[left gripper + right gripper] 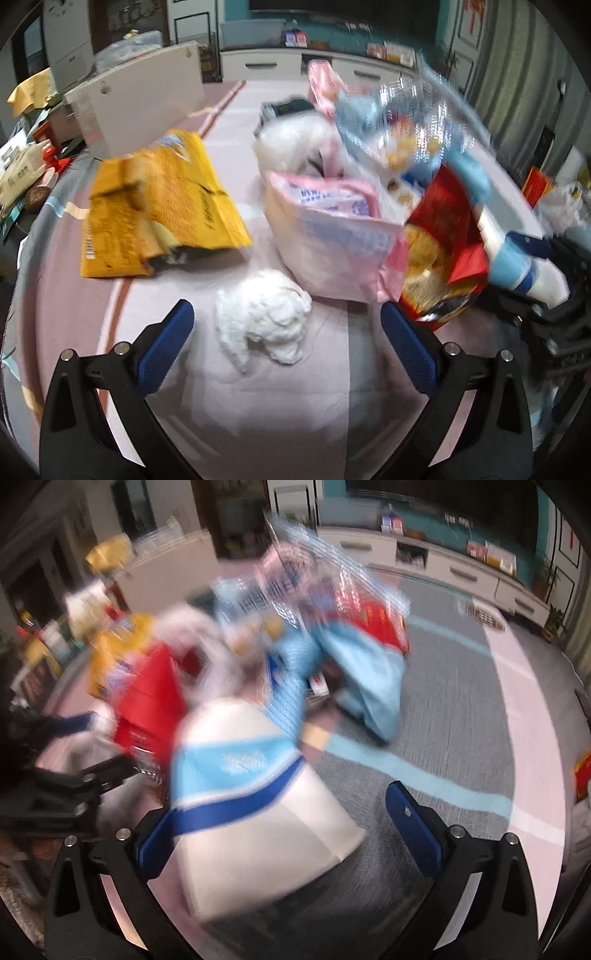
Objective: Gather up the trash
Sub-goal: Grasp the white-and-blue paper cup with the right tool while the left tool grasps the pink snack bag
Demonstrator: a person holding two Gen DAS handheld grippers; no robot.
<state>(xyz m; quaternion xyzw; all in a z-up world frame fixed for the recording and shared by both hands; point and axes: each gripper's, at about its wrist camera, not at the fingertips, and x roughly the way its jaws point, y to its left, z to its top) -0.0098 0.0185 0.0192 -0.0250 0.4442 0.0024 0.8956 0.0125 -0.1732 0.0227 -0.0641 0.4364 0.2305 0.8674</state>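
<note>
The left gripper [288,343] hangs low over the pink-and-grey striped cloth [288,413], blue pads spread wide either side of a crumpled white tissue wad [264,319]. Beyond the wad lie a flattened yellow snack bag [155,206] and a pink-and-white plastic pack [332,229]. The right gripper [280,827], also spread wide, has a white-and-light-blue pack with a dark blue stripe [251,805] between its pads, though blur hides any grip.

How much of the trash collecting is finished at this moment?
Some wrappers already sit heaped together around the pink bag. The right claw looks open around a white-and-blue package; blur hides any grip. The open left claw frames the crumpled white tissue. The yellow bag lies apart, uncollected.
</note>
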